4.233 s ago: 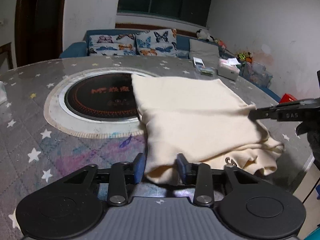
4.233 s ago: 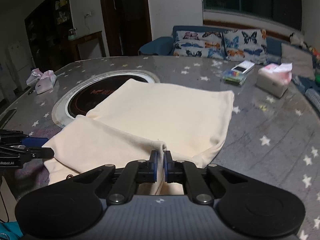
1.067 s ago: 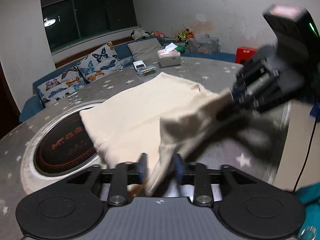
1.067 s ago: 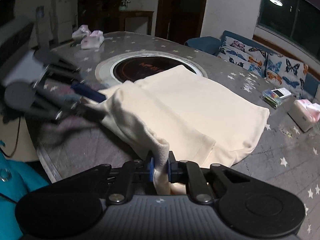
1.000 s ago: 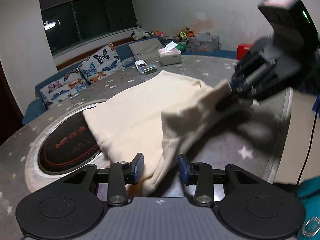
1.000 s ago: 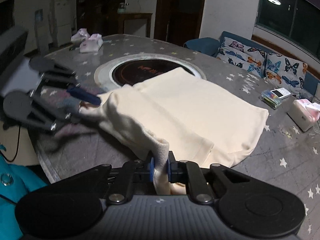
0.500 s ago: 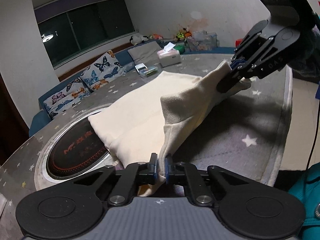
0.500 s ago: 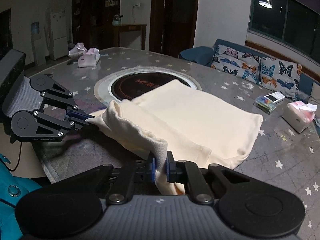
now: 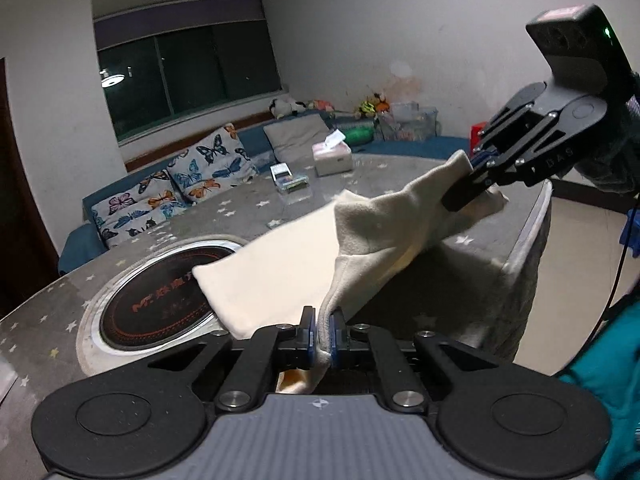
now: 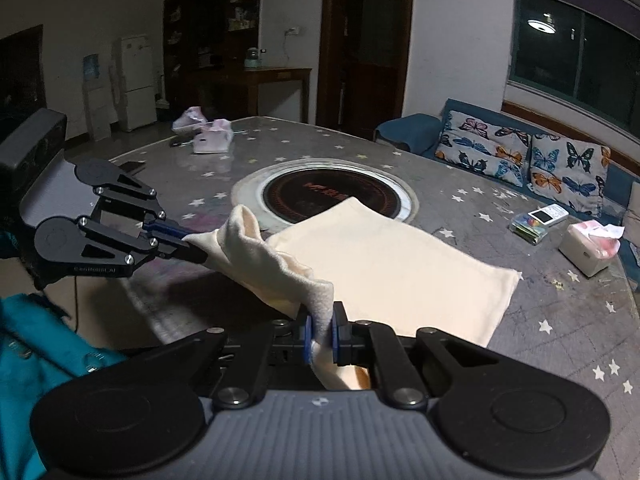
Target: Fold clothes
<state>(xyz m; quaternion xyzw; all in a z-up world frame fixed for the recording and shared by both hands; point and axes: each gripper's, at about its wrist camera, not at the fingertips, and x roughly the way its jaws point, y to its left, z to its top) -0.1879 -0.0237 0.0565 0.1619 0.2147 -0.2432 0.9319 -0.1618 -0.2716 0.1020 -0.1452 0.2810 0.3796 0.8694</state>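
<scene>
Pinching the near edge of the cream garment [image 9: 280,264], the left claw [image 9: 323,334] is closed tight on one corner, while the right claw [image 10: 320,334] is clamping the other; the edge is hanging raised between them, the rest lying flat on the table [image 10: 560,320] beside the round hotplate [image 10: 332,194]. Uneven pulling could drag the flat part askew or slip a corner free

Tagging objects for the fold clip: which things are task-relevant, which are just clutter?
In the job:
cream garment
left gripper, shut on its near edge
right gripper, shut on the same edge

Lying about:
tissue box
phone
pink bags
hotplate
</scene>
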